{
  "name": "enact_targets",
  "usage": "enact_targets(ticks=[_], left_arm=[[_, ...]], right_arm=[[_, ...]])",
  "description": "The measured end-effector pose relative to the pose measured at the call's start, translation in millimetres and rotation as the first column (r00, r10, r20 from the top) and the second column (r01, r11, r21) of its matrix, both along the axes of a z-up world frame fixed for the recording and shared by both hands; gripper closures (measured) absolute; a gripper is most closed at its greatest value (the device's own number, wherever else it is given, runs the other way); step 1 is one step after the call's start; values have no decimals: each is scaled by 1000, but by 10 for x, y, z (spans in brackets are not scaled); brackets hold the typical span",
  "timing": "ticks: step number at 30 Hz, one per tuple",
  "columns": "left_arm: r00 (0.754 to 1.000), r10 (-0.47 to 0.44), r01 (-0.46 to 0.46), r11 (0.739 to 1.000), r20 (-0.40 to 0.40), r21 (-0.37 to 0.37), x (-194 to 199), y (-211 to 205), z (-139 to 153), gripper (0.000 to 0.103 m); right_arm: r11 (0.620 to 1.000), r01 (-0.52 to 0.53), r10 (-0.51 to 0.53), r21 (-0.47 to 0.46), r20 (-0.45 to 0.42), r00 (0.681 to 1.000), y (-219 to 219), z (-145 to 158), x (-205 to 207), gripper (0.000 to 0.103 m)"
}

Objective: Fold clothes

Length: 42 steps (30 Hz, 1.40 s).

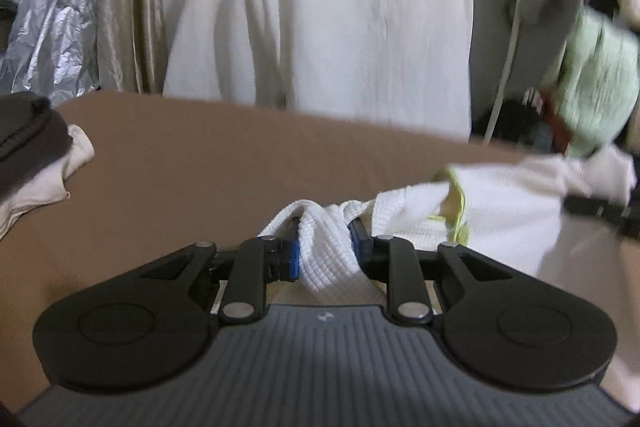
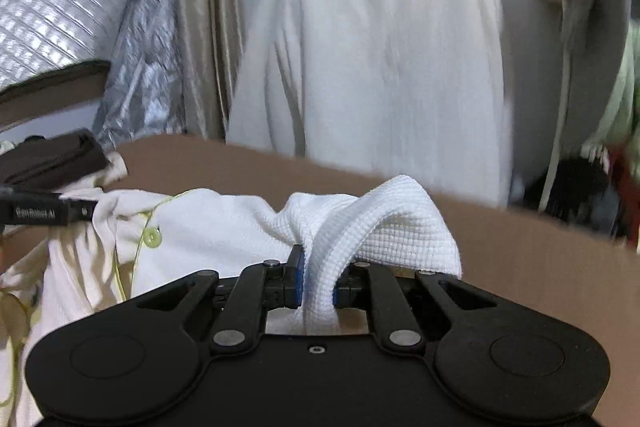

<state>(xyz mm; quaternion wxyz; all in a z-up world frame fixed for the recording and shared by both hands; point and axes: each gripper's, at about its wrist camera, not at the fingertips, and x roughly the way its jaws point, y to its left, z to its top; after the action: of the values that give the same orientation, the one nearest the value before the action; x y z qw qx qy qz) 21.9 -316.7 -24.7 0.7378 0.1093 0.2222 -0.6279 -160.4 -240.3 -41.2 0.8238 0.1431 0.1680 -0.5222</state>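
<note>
A white waffle-knit garment (image 1: 500, 211) with lime-green trim and a green button (image 2: 152, 238) lies bunched over a brown surface (image 1: 220, 163). My left gripper (image 1: 325, 247) is shut on a fold of this white garment at its left end. My right gripper (image 2: 318, 285) is shut on another fold of the same garment (image 2: 372, 223) at its right end. The left gripper's finger also shows at the left edge of the right wrist view (image 2: 48, 213). The right gripper's finger shows at the right edge of the left wrist view (image 1: 600, 209).
A dark folded cloth on a cream one (image 1: 28, 155) sits at the left of the brown surface (image 2: 520, 251). A large white cloth (image 1: 328, 19) hangs behind, beside silver foil (image 1: 52, 15) and beige curtain. A pale green cloth (image 1: 596, 83) is at the right.
</note>
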Motion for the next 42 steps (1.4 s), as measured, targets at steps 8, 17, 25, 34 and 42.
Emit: enact_targets(ticks=[8, 17, 25, 34, 42], left_arm=[[990, -141, 141, 990, 14, -1, -44, 193, 171, 64], [926, 24, 34, 989, -378, 145, 620, 3, -231, 20], [819, -213, 392, 885, -533, 250, 297, -264, -545, 7], [935, -183, 283, 902, -305, 325, 74, -390, -751, 87], [994, 30, -41, 994, 102, 104, 304, -223, -85, 99]], right_arm=[[1000, -5, 3, -21, -124, 992, 294, 126, -40, 89], [975, 220, -203, 21, -308, 930, -599, -434, -274, 91], [923, 313, -288, 225, -138, 948, -776, -438, -849, 83], [885, 276, -270, 376, -68, 960, -824, -566, -852, 40], [962, 259, -254, 86, -69, 965, -582, -300, -737, 99]])
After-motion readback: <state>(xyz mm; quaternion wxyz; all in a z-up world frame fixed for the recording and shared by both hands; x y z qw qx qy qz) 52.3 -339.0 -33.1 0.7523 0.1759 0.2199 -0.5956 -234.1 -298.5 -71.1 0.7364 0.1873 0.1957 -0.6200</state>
